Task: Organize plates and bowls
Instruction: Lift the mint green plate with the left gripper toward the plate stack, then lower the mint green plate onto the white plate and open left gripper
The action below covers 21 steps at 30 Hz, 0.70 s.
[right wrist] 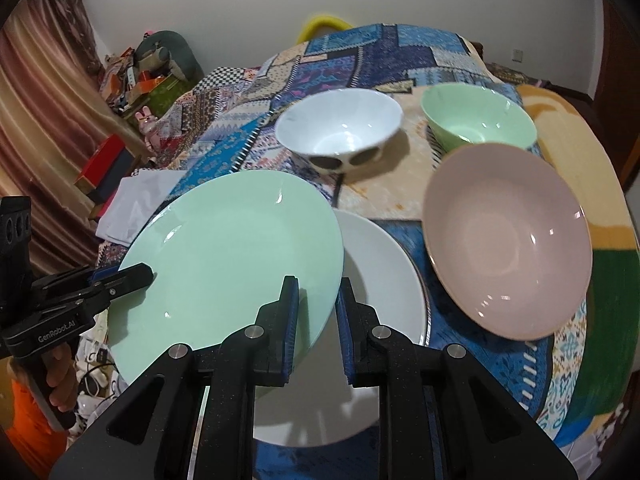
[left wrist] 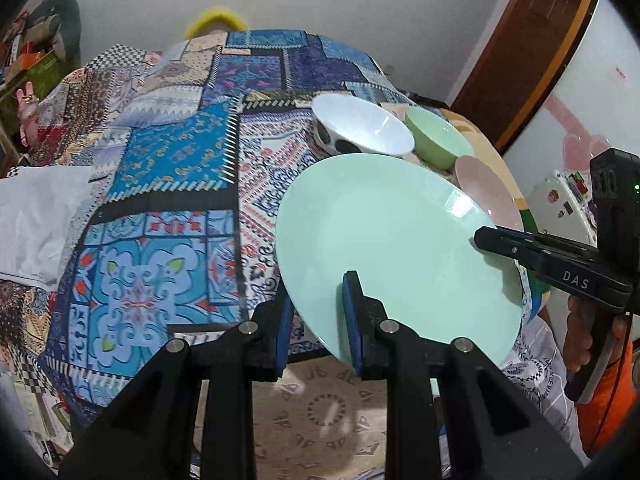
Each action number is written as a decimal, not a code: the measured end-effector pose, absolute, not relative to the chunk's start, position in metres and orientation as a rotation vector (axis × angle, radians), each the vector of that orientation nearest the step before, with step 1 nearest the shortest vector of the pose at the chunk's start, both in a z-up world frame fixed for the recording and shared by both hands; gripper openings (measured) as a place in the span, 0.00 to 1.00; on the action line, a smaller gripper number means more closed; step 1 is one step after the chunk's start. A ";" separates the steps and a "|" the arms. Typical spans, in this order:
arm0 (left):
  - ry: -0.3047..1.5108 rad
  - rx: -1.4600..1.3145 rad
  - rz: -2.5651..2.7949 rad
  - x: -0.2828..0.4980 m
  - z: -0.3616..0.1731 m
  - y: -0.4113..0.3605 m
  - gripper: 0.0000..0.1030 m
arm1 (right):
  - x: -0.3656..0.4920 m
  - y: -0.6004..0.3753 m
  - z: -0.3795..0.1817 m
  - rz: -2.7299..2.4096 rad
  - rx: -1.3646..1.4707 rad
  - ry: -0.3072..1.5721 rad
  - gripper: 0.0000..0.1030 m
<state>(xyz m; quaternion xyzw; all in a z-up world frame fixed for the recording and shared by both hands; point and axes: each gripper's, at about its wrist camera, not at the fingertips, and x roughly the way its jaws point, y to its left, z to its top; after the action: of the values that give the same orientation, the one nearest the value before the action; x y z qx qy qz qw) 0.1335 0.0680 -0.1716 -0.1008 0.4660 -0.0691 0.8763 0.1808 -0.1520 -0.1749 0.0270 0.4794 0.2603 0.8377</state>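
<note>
- Both claws have the mint-green plate (right wrist: 224, 256) up off the desk (left wrist: 168, 168). It hangs tilted in the lower left of the right wrist view, partly over the white plate (right wrist: 384, 280) lying flat under it.
- The left claw (left wrist: 320, 304) is nearly closed, pinching the green plate's near rim, one blue pad (left wrist: 352, 308) above the plate and the other below. That is at the lower middle of the left wrist view.
- The right claw (right wrist: 316, 312) is clamped just as tight on the opposite rim, at the lower middle of its own view. In the left wrist view it comes in from the right edge and bites the plate's rim.
- Progress, as I judge it: early. Nothing looks stacked yet.
- The white bowl with dark spots (right wrist: 340, 132) sits alone at upper centre, and the green bowl (right wrist: 476, 116) is at upper right beside it.
- The pink bowl (right wrist: 508, 240) stands at right, its far rim overlapping the green bowl in this view. I cannot tell whether they touch.
- What is left, I reckon: land the green plate on the white one, then nest the three bowls.
- Both claws point steeply down at the desk, one from each side of the plate.
- A hand (left wrist: 588, 340) with an orange sleeve below it grips the right claw's handle at the right edge of the left wrist view.
</note>
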 end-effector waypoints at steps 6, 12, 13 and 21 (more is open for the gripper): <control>1.000 -0.205 -0.156 0.138 -0.185 0.056 0.23 | 0.178 -0.166 -0.188 0.534 0.070 1.042 0.17; 1.033 -0.201 -0.166 0.144 -0.199 0.046 0.23 | 0.176 -0.176 -0.199 0.518 0.086 1.071 0.17; 1.039 -0.200 -0.168 0.145 -0.202 0.044 0.23 | 0.176 -0.177 -0.200 0.516 0.089 1.076 0.17; 1.063 -0.178 -0.174 0.150 -0.213 0.035 0.23 | 0.176 -0.181 -0.207 0.510 0.114 1.102 0.17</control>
<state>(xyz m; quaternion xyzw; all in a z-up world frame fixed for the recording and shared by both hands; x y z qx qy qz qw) 0.1504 0.0354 -0.2130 -0.0845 0.5053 -0.0827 0.8548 0.1760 -0.1810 -0.2075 0.0535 0.5176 0.2396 0.8196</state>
